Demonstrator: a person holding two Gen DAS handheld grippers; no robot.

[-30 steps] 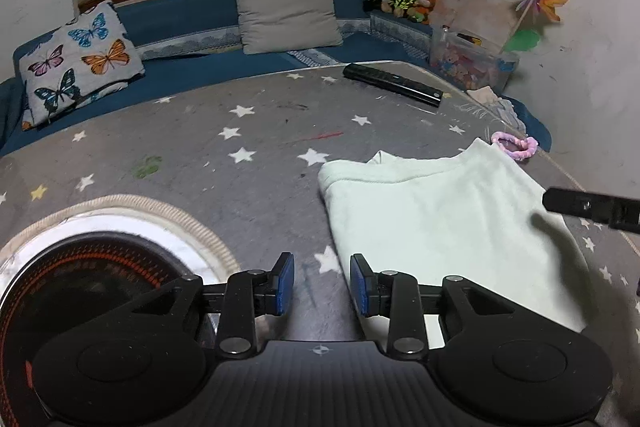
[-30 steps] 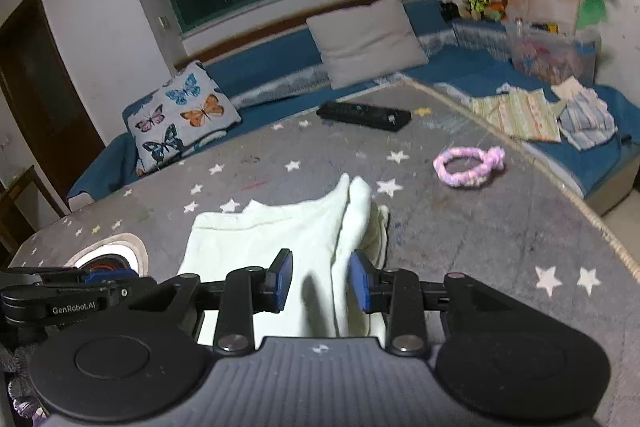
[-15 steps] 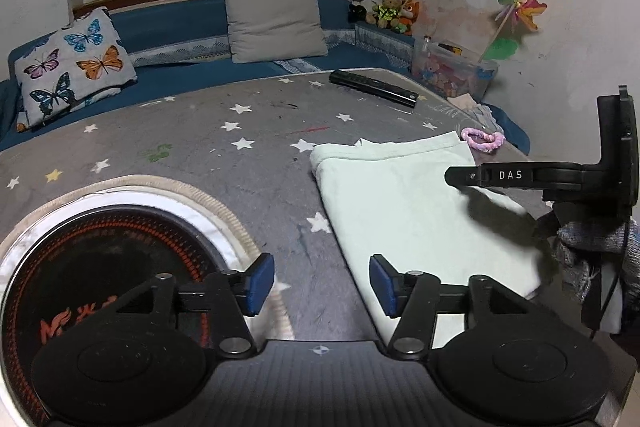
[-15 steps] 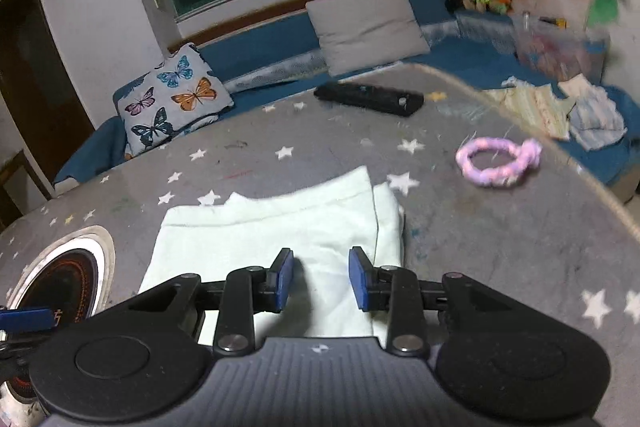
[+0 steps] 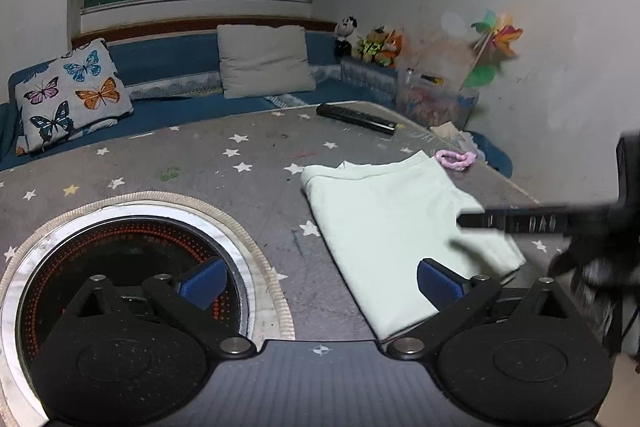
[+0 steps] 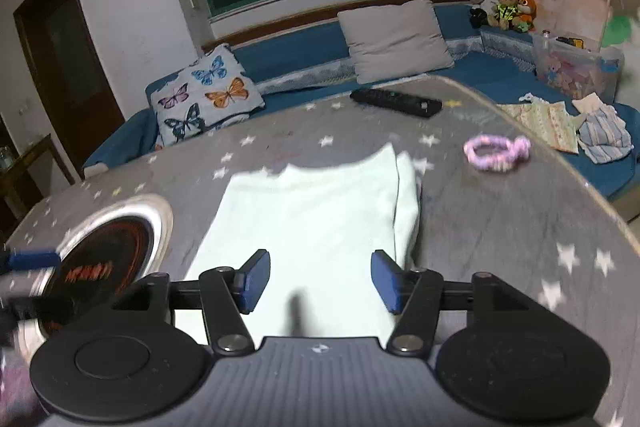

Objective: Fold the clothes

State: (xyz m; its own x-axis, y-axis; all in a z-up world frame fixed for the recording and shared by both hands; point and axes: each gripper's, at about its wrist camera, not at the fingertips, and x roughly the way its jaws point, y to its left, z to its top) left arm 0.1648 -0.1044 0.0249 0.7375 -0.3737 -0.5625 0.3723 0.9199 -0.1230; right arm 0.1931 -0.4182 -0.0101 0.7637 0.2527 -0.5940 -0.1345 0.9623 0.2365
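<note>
A round induction hob point(image 5: 120, 259), set into the grey star-patterned desk point(image 5: 200, 163), is being shown at the far left. The left gripper point(image 5: 320, 285) is being held above the desk with its blue pads wide apart, nothing being gripped between them; one pad is over the hob, the other over the near edge of the garment. A pale green folded garment point(image 5: 392, 219) is lying flat on the desk, right of the hob. The right gripper point(image 6: 320, 285) is being held low over the garment's near end, its pads also spread apart and empty. A black remote control point(image 6: 396, 101) is lying at the far side of the desk, and a pink scrunchie point(image 6: 496, 153) is resting on the desk, just right of the garment and apart from it
</note>
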